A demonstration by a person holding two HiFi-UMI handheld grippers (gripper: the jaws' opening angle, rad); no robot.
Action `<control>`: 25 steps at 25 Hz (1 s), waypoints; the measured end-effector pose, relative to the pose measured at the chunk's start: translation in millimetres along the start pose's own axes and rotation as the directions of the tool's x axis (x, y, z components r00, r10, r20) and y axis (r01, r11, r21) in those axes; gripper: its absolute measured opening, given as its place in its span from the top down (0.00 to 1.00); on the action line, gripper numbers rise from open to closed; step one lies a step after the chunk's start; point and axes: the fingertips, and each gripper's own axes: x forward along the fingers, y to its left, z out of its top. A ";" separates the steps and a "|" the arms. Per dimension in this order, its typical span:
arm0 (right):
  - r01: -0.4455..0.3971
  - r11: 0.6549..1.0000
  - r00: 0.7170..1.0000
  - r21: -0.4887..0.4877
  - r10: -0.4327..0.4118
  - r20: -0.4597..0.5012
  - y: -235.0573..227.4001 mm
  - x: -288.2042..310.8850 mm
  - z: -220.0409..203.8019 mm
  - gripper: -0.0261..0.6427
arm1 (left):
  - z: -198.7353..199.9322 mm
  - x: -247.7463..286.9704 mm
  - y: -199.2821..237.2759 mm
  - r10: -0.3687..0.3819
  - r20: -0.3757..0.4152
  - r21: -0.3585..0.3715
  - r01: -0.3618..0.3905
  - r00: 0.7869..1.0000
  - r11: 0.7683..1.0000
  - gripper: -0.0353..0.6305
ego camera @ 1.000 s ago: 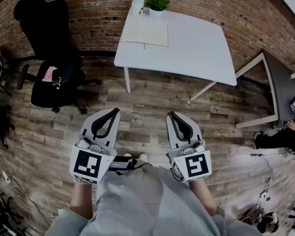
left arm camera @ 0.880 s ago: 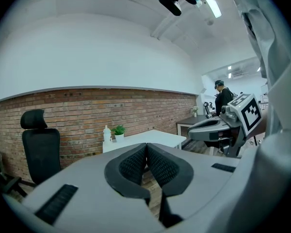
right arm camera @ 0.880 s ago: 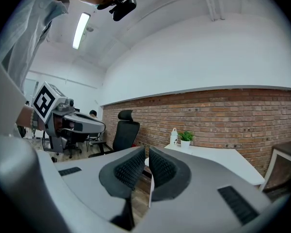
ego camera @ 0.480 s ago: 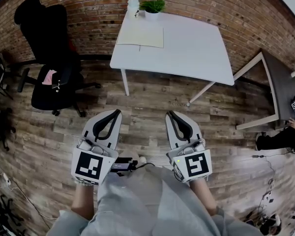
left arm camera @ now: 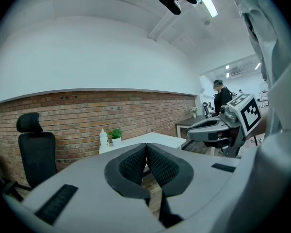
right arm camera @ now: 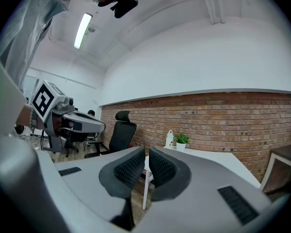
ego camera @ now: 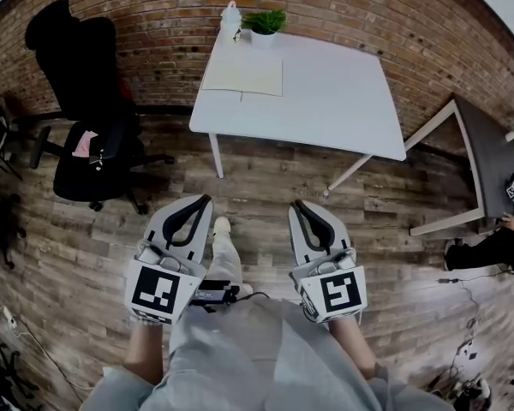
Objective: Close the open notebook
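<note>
The open notebook (ego camera: 242, 75) lies flat with cream pages on the far left part of the white table (ego camera: 325, 92), well ahead of both grippers. My left gripper (ego camera: 202, 202) is held above the wooden floor with its jaws shut and empty; in the left gripper view (left arm camera: 146, 148) the pads meet. My right gripper (ego camera: 300, 205) hangs beside it, shut with only a thin slit between its pads (right arm camera: 146, 153) and nothing in it. The notebook cannot be made out in either gripper view.
A white bottle (ego camera: 231, 15) and a small potted plant (ego camera: 265, 22) stand at the table's back edge by the brick wall. A black office chair (ego camera: 86, 118) is at the left, and a dark table (ego camera: 488, 157) with a seated person (ego camera: 497, 242) at the right.
The person's leg and shoe have swung forward between the two grippers. The table has shifted slightly left in the head view. Both grippers stay shut.
</note>
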 end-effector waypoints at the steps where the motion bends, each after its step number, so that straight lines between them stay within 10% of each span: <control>1: 0.004 1.000 1.000 -0.001 -0.004 0.000 -2.1 2.7 -0.1 0.88 | 0.2 4.2 2.1 -0.004 0.003 0.003 0.004 1.000 1.000 0.92; 25: 0.092 0.995 0.995 0.026 -0.091 -0.042 -90.6 185.7 12.6 0.88 | 9.2 173.3 136.5 -0.107 0.003 0.002 0.107 0.994 0.994 0.92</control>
